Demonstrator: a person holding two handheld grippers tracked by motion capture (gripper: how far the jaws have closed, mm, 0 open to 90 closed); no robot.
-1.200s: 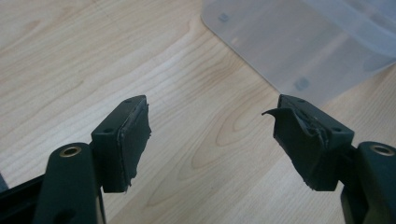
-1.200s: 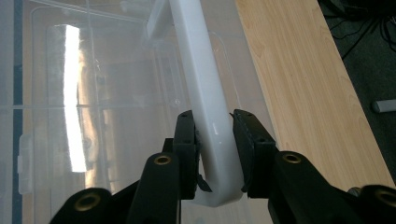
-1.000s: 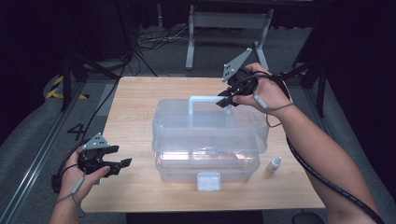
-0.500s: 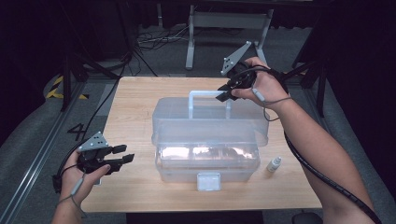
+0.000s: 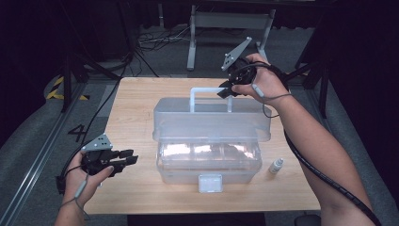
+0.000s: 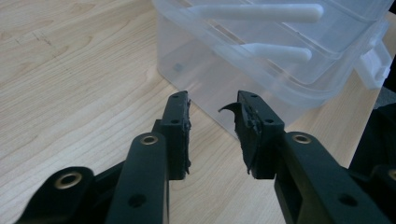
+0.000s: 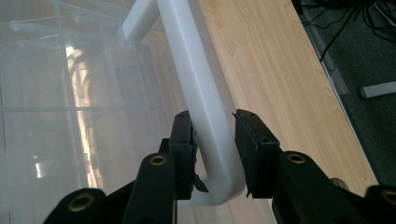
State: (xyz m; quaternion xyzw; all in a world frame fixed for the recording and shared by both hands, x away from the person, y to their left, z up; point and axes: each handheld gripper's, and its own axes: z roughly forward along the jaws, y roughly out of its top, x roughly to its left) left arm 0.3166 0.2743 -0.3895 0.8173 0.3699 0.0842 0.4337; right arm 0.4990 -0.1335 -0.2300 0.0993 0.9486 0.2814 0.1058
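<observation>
Dark floor surrounds your wooden surface [image 5: 136, 99], where the clear storage box [image 5: 211, 127] sits mid-table. Your right tool [image 5: 225, 90] straddles its white handle [image 7: 201, 93] to lift the lid; your left tool [image 5: 128, 157], jaws just narrowing on nothing, waits beside.

One clear plastic box [image 5: 207, 141] is being seen in the middle of the table, and one white handle [image 5: 210, 95] is being counted on its lid. One white latch [image 5: 210, 182] is being shown on the near side of the box. One small bottle [image 5: 276, 165] is being seen at the right of the box, near the near edge. One wooden table [image 5: 129, 103] is being counted under all of this. Two grippers are being counted: one left gripper [image 5: 126, 157] at the near left, and one right gripper [image 5: 226, 89] at the far right. Two hands are being seen with them. One metal stand [image 5: 230, 21] is being shown on the floor, far behind the table.
</observation>
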